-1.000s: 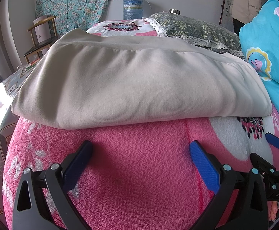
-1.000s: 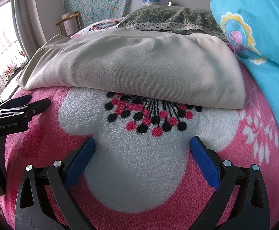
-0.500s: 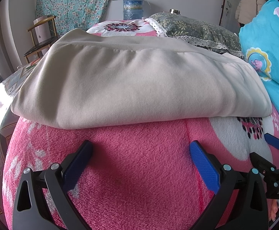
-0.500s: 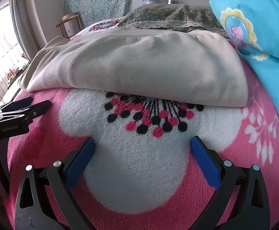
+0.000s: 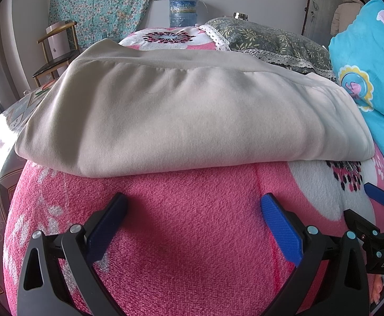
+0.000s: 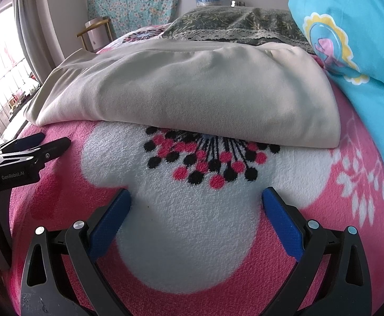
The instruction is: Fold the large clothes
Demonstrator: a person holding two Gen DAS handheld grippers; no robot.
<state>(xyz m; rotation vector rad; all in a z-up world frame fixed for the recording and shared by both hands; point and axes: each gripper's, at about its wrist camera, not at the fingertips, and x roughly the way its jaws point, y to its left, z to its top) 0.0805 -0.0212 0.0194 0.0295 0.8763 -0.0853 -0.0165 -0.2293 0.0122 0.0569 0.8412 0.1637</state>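
Note:
A cream garment (image 5: 186, 115) lies folded in a thick flat rectangle on the pink flowered blanket (image 5: 192, 237) of the bed; it also shows in the right wrist view (image 6: 192, 89). My left gripper (image 5: 192, 210) is open and empty, a short way in front of the garment's near folded edge, over bare blanket. My right gripper (image 6: 195, 208) is open and empty, in front of the garment's right part, over a white flower print. Each gripper shows at the edge of the other's view: the right one (image 5: 376, 202), the left one (image 6: 33, 144).
A turquoise cushion (image 6: 350, 39) leans at the right against the garment's end. A grey-green laced pillow (image 5: 265, 39) lies behind it. A wooden chair (image 5: 54, 52) and a water jug (image 5: 182, 10) stand by the far wall. The bed's left edge drops off near the chair.
The garment and both grippers have barely moved. The right wrist view has shifted slightly right. The person in a pale coat at the far doorway has stepped out of sight.

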